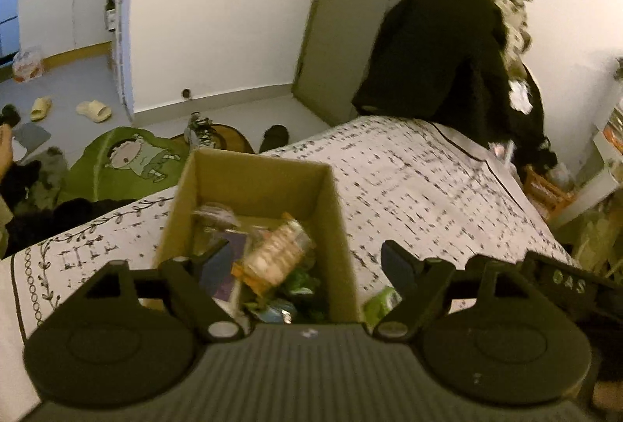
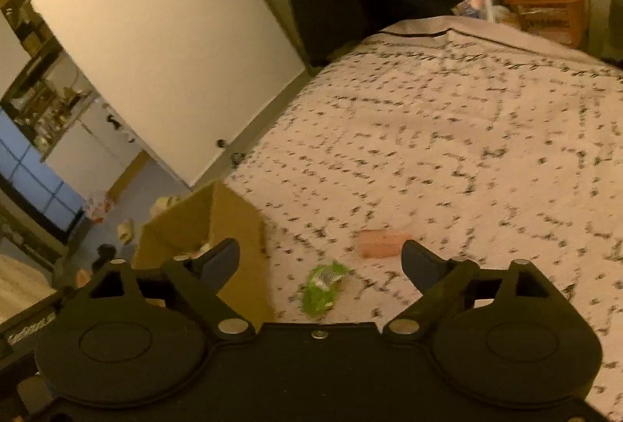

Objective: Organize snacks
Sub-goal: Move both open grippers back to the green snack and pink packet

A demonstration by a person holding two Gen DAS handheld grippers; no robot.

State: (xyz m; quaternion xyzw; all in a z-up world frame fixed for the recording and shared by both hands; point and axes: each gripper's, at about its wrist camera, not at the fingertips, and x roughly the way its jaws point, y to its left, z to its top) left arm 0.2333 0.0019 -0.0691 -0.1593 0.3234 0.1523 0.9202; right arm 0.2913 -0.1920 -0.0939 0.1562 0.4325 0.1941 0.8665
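Note:
An open cardboard box (image 1: 327,211) stands on the patterned bedspread (image 1: 428,180) and holds several snack packs, among them a clear roll of round biscuits (image 1: 278,250) and green wrappers. My left gripper (image 1: 309,260) hangs open over the box with nothing between its fingers. In the right wrist view the same box (image 2: 237,223) is at the left. A green snack packet (image 2: 323,287) and a pink pack (image 2: 383,243) lie on the bedspread (image 2: 467,149). My right gripper (image 2: 321,260) is open above them, holding nothing.
Dark coats (image 1: 440,48) hang past the far end of the bed. A green cartoon cushion (image 1: 128,161), slippers (image 1: 93,110) and clutter sit on the floor at the left. An orange basket (image 2: 545,13) stands beyond the bed's far corner.

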